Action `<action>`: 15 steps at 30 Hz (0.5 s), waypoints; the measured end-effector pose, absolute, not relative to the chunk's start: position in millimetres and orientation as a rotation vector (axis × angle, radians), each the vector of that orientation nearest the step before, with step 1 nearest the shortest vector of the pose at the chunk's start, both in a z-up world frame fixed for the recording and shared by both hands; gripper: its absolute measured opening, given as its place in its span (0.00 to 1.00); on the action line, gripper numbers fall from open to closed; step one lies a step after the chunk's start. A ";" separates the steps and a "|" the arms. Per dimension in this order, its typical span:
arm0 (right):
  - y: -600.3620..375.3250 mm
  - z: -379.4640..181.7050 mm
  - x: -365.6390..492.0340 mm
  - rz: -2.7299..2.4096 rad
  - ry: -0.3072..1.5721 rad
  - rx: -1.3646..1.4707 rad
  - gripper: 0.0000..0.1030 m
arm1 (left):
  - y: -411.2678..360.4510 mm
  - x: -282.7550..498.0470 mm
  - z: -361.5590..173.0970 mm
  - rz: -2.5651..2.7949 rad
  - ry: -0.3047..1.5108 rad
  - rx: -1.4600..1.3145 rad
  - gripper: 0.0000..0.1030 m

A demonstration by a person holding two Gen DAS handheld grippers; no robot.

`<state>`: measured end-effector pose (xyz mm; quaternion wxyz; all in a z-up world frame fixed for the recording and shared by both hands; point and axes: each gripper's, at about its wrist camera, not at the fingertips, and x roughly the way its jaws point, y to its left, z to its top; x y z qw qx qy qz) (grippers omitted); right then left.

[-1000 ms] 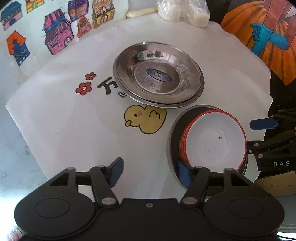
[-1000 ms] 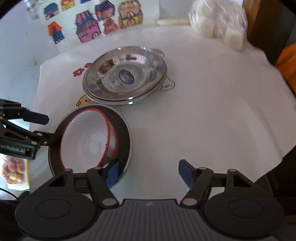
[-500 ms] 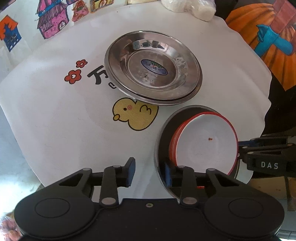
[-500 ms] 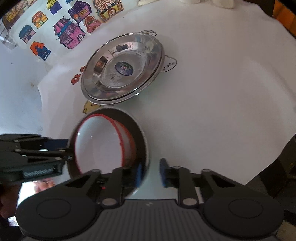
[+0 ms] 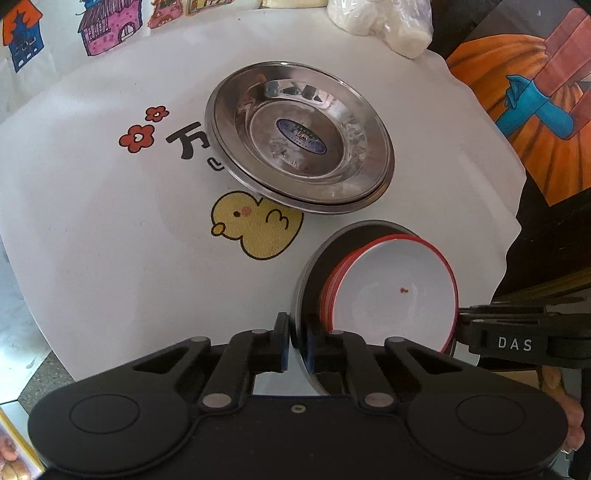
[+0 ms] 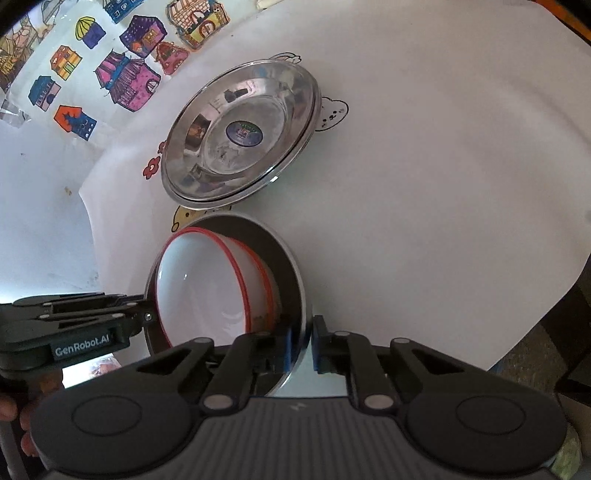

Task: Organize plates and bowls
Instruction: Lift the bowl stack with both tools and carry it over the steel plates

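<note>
Since a second ago both sets of jaws have closed from wide apart onto the rim of the dark plate (image 5: 314,280), one on each side of it. That plate carries a stack of white bowls with red rims (image 5: 391,291) and sits at the near edge of the tabletop (image 5: 92,240), which is covered in white paper with a yellow duck (image 5: 255,229) printed just beyond the plate. Our left hand-held gripper (image 5: 295,345) pinches the plate's near-left rim, a blue pad on either face of it; our right hand-held gripper (image 6: 301,345) pinches the opposite rim the same way. In each view the other gripper shows reaching in from the side.

We judge the step in hand to be lifting this loaded plate with both hands. To do it well we should raise both sides together and keep the plate level, since the bowls are only resting on it and look likely to slide if one edge drops. The grips are thin pinches on a smooth rim, so we want slow, even motion and no twisting between the two hands.

Further back, the stacked steel plates (image 5: 299,144) lie apart from the dark plate, past the duck. A white plastic bag (image 5: 384,18) sits at the far edge. If the load goes toward the steel plates, we should clear their rim before setting it down.
</note>
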<state>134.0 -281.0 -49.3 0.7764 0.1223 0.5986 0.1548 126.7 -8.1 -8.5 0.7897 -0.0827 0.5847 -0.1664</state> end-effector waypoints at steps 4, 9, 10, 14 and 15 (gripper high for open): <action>-285.2 -51.0 135.6 0.323 1.315 0.315 0.11 | -7.5 128.7 -9.1 -0.349 1.276 -0.194 0.08; -286.1 -50.4 136.2 0.317 1.333 0.322 0.11 | -7.3 131.7 -10.4 -0.345 1.301 -0.201 0.08; -286.6 -50.0 136.2 0.316 1.337 0.323 0.11 | -7.0 132.2 -10.6 -0.348 1.308 -0.206 0.08; -286.3 -48.8 135.5 0.308 1.350 0.331 0.11 | -5.0 135.0 -13.0 -0.356 1.326 -0.218 0.08; -286.5 -48.2 135.2 0.306 1.353 0.332 0.11 | -4.9 134.9 -13.0 -0.358 1.331 -0.220 0.08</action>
